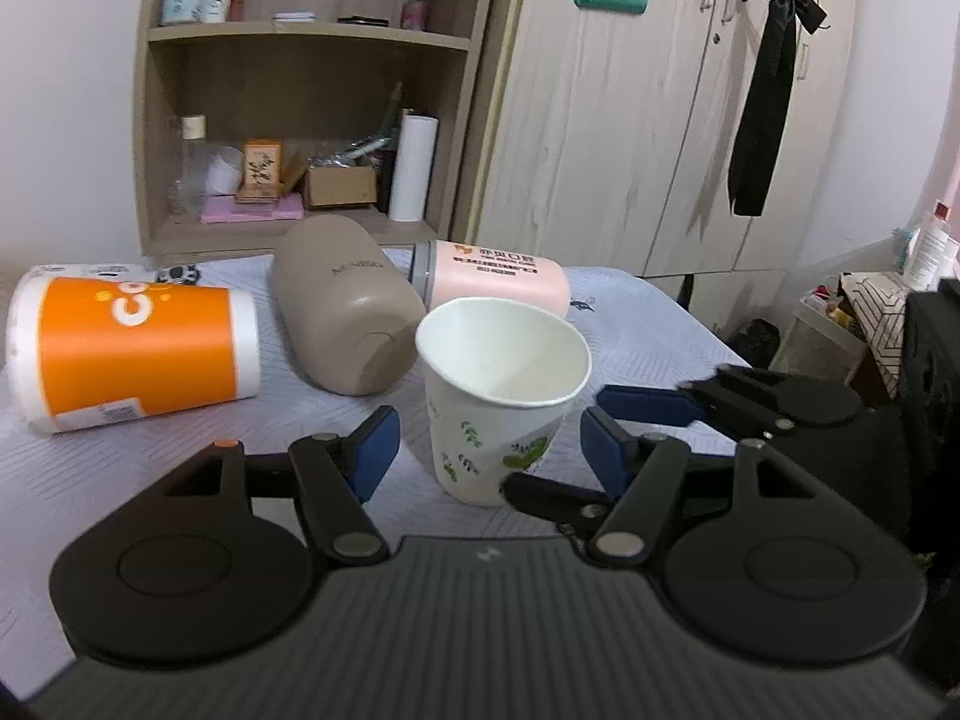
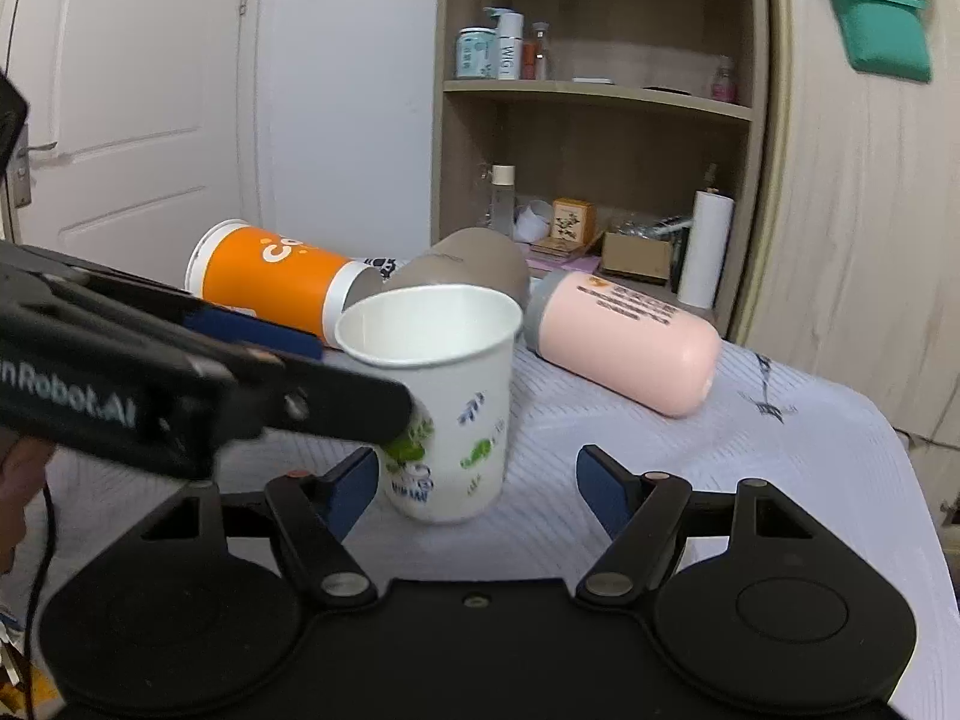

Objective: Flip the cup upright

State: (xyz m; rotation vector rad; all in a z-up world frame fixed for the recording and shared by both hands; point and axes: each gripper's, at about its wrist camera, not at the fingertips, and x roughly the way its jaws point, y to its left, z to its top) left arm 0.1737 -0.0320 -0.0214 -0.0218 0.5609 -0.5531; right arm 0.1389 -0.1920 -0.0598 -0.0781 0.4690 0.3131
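A white paper cup [image 1: 498,396] with green and blue leaf prints stands upright on the blue-grey cloth, mouth up and slightly tilted. It also shows in the right wrist view [image 2: 447,396]. My left gripper [image 1: 486,450] is open, its blue pads on either side of the cup's lower half without touching it. My right gripper [image 2: 477,480] is open too, with the cup between its pads, nearer the left one. The right gripper's fingers [image 1: 648,402] show at the cup's right in the left wrist view. The left gripper's finger [image 2: 252,324] crosses the right wrist view.
Behind the cup lie an orange and white cup [image 1: 132,348], a tan bottle [image 1: 345,306] and a pink bottle [image 1: 498,279], all on their sides. A wooden shelf [image 1: 306,120] and wardrobe [image 1: 630,120] stand behind the table. The table edge [image 2: 888,456] drops off at right.
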